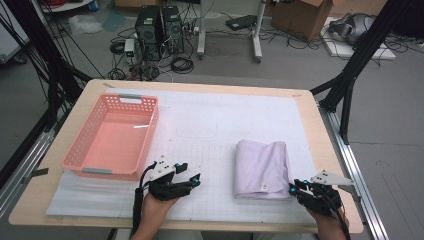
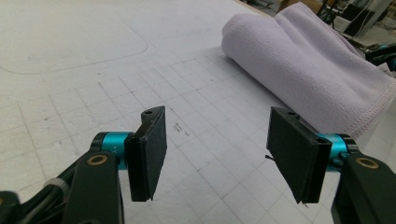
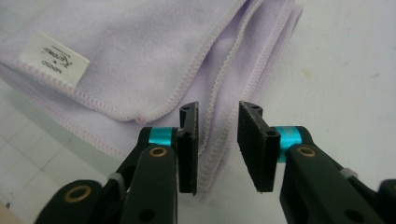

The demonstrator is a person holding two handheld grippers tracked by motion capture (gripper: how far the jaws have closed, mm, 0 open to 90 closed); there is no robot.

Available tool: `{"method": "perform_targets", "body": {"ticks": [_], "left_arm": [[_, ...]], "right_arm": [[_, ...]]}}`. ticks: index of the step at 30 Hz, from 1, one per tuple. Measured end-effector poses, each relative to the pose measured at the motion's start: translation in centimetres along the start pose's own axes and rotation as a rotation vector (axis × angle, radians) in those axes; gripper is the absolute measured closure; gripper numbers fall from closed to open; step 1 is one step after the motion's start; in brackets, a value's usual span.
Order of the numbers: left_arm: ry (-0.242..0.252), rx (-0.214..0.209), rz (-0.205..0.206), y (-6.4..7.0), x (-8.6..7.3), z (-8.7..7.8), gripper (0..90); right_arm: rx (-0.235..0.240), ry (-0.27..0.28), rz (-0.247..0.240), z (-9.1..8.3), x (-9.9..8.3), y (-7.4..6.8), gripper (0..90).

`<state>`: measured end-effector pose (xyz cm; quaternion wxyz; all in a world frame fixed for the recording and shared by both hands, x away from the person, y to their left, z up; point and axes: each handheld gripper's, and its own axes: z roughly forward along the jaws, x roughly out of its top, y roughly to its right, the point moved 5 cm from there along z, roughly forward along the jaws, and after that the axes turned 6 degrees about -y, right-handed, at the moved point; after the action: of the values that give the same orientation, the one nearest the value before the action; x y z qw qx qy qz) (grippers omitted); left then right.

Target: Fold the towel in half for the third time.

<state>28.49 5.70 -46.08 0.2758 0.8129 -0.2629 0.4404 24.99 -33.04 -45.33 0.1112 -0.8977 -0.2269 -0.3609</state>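
High view: the folded lilac towel (image 1: 262, 169) lies on the bench (image 1: 305, 107) right of the pink basket (image 1: 112, 136), with the right gripper (image 1: 296, 188) at its near right corner. Left gripper view: the left gripper (image 2: 217, 151) hovers over the mat, jaws spread wide, empty. Right gripper view: jaws partly spread astride the towel's stacked hems; closing here may pinch only some layers, so the fold could fall open when lifted.
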Motion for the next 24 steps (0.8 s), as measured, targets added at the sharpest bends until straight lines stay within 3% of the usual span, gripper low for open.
{"method": "perform_targets", "body": {"ticks": [2, 4, 8, 10, 11, 13, 15, 18, 21, 24], "left_arm": [[-0.003, 0.001, 0.003, 0.0, 0.0, 0.0, 38.3], [-0.006, 0.002, 0.005, 0.0, 0.0, 0.0, 38.3], [-0.004, 0.003, 0.001, -0.1, 0.0, 0.0, 38.3], [-0.004, 0.003, 0.004, 0.0, 0.0, 0.0, 38.3], [-0.007, 0.006, 0.006, 0.0, -0.1, 0.0, 38.4], [-0.013, 0.005, 0.008, 0.1, -0.2, 0.0, 38.4], [-0.012, 0.006, 0.01, 0.0, -0.2, 0.0, 38.5], [-0.004, 0.011, 0.006, -0.1, -0.1, -0.2, 38.5], [-0.004, 0.013, 0.004, -0.1, -0.1, -0.2, 38.5], [-0.002, 0.012, 0.008, -0.1, 0.0, -0.2, 38.5]], "right_arm": [[0.001, 0.063, -0.001, -0.7, 0.6, -0.3, 67.4], [0.032, 0.105, -0.008, -1.0, 1.3, -1.0, 69.1], [0.049, 0.037, -0.04, 1.2, 1.4, -2.3, 65.7], [0.014, -0.036, -0.009, 2.7, 0.9, -1.9, 66.1], [0.028, -0.026, 0.024, 3.0, 0.9, -1.7, 71.8], [0.025, -0.03, 0.002, 2.6, 1.1, -1.6, 85.6], [0.006, -0.015, -0.002, 1.5, 1.2, -1.6, 87.6], [-0.053, -0.003, 0.009, -0.2, 0.9, -0.8, 86.8], [-0.03, -0.011, 0.053, -0.6, 0.2, -0.3, 86.0], [-0.022, -0.033, 0.05, -0.1, 0.1, -0.5, 75.5]]}}
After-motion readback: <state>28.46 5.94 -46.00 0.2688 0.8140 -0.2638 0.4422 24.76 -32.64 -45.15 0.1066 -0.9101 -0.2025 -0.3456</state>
